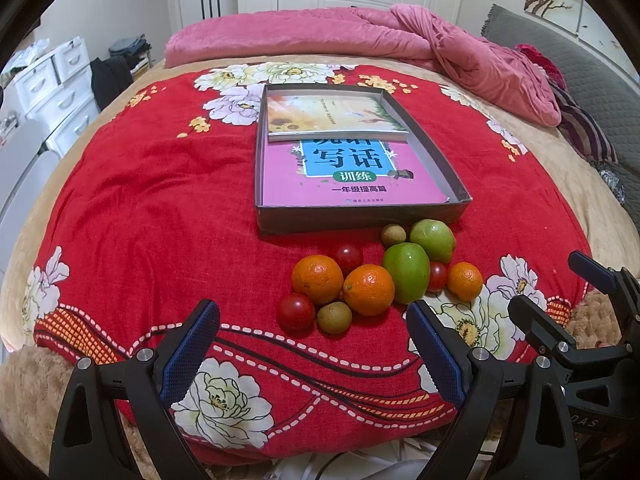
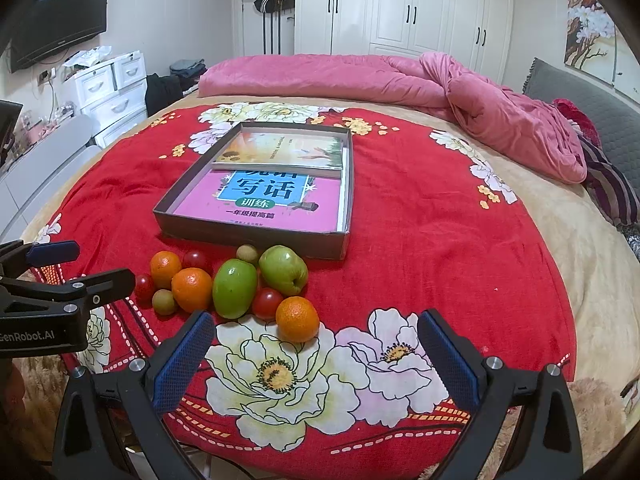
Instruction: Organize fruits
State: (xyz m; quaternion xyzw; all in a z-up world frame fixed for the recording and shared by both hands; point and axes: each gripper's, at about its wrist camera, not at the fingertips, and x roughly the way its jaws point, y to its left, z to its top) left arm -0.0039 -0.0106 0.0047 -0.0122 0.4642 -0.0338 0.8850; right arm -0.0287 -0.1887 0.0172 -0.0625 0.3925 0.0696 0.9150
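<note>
A pile of fruit lies on the red floral cloth [image 1: 160, 200] in front of a shallow grey box [image 1: 360, 220]: three oranges [image 1: 368, 289] [image 2: 298, 319], two green apples [image 1: 406, 273] [image 2: 283, 270], red cherry tomatoes [image 1: 296, 311] [image 2: 267, 303] and small brown-green fruits [image 1: 334, 317] [image 2: 164, 301]. The box [image 2: 256, 242] holds a pink book [image 1: 344, 176] and a yellow book [image 1: 332, 116]. My left gripper [image 1: 314, 322] is open, just short of the pile. My right gripper [image 2: 316, 332] is open, near the closest orange, and also shows in the left wrist view [image 1: 560, 280].
The cloth covers a bed with a beige blanket [image 2: 580, 264]. A pink quilt [image 2: 400, 80] is bunched at the far end. White drawers [image 2: 112, 92] stand to the left, wardrobes [image 2: 420, 4] behind. The left gripper shows at the left of the right wrist view [image 2: 80, 264].
</note>
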